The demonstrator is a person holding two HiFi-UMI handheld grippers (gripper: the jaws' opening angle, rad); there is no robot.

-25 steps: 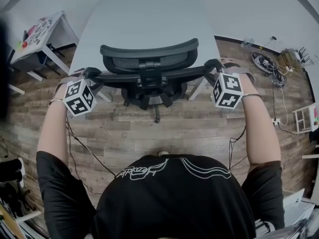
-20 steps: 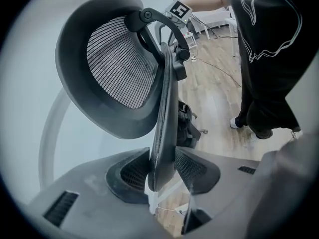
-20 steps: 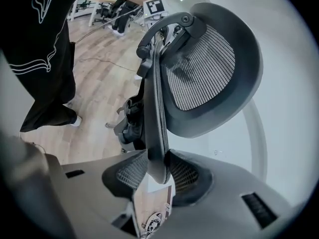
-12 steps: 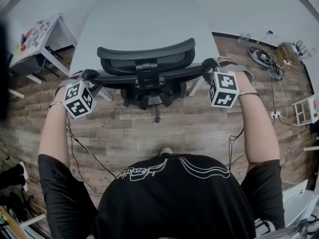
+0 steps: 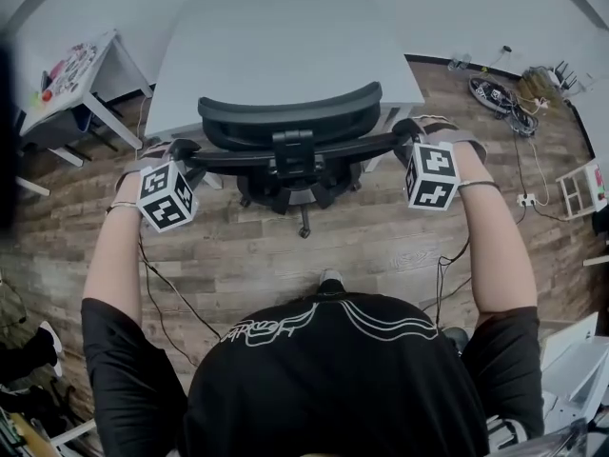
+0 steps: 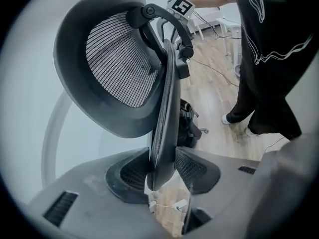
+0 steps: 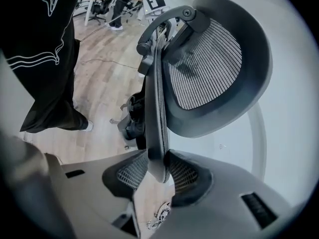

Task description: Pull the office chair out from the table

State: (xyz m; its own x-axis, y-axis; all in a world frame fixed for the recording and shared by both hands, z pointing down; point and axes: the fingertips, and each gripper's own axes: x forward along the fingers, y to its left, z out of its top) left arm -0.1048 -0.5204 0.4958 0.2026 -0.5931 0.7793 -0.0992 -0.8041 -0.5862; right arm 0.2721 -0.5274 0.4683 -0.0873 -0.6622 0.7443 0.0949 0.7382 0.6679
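Both the left gripper (image 6: pixel 164 176) and the right gripper (image 7: pixel 158 171) clamp their jaws on the stiff backrest rim of the office chair (image 5: pixel 285 122), which stands at the worktop's (image 5: pixel 276 36) edge. Probably heavy, it should roll freely.

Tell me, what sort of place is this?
Probably an office or workroom: a mesh-backed office chair at a grey table, a wood-plank floor, and a cluttered white side table nearby.
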